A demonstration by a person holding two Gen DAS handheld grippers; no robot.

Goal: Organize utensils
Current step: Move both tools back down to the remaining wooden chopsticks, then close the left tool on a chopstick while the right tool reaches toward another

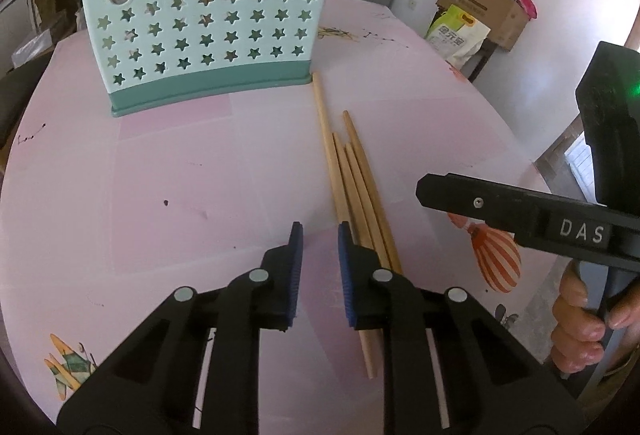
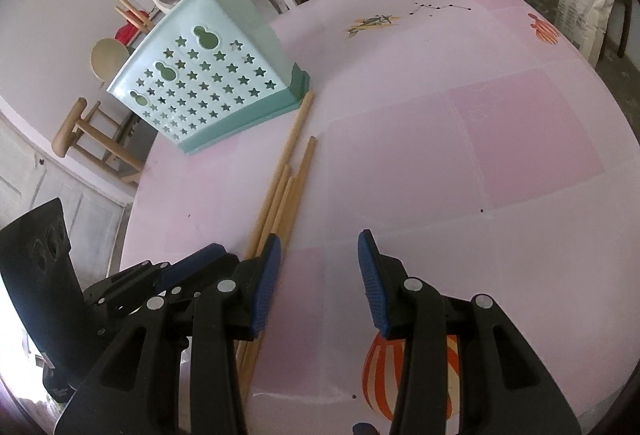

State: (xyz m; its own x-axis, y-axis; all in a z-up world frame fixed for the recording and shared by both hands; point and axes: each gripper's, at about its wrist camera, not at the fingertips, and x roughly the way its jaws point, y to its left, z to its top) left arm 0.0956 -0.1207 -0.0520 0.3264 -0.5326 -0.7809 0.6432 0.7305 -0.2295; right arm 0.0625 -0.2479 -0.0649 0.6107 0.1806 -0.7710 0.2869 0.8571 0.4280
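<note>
The left gripper (image 1: pixel 319 233) has its jaws spread a little and grips nothing; the chopsticks (image 1: pixel 352 191) lie just to the 3 o'clock side of its right pad, passing under that finger; the right gripper (image 2: pixel 319 245) is spread wider, also empty, with the same sticks at its 9 o'clock edge. From there the bundle runs toward 12 o'clock on the table (image 1: pixel 160 175), the longest stick reaching the base corner of the holder (image 1: pixel 208 23), which stands upright at about 11 o'clock in the left view.

By my reading the pick-up is in hand and no stick is yet held; the next move calls for shifting one gripper sideways so a stick sits between its pads, then closing.

The left view shows the holder's starred face square-on and the hand on the right tool; the right view shows the holder's side wall and open top, though not its inside.
</note>
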